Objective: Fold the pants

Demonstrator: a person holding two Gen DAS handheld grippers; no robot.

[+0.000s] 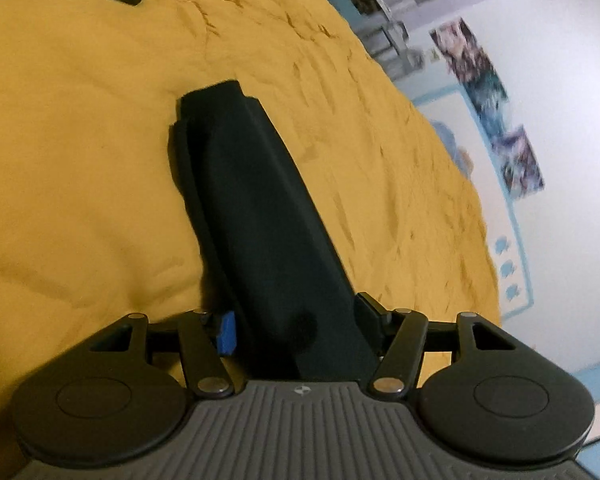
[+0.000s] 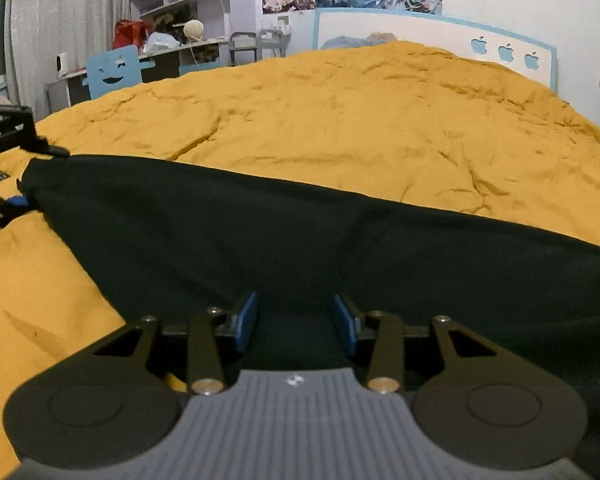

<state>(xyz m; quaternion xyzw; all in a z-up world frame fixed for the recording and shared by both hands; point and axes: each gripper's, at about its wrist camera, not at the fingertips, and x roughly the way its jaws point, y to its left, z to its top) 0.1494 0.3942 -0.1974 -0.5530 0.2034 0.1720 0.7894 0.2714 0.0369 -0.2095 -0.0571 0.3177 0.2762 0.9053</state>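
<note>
Mid-fold: dark green cloth pants (image 2: 300, 232) stretched across the mustard-yellow quilted bed (image 2: 360, 120), left gripper (image 1: 296, 328) jaws apparently clamping one end, right gripper (image 2: 296, 320) jaws parted astride the near edge; next, likely closing and carrying over.

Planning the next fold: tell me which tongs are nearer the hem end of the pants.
Left. The left tongs sit at one end of the pants, apparently the hem, fabric between their jaws. The right tongs straddle the fabric farther along, jaws apart.
</note>
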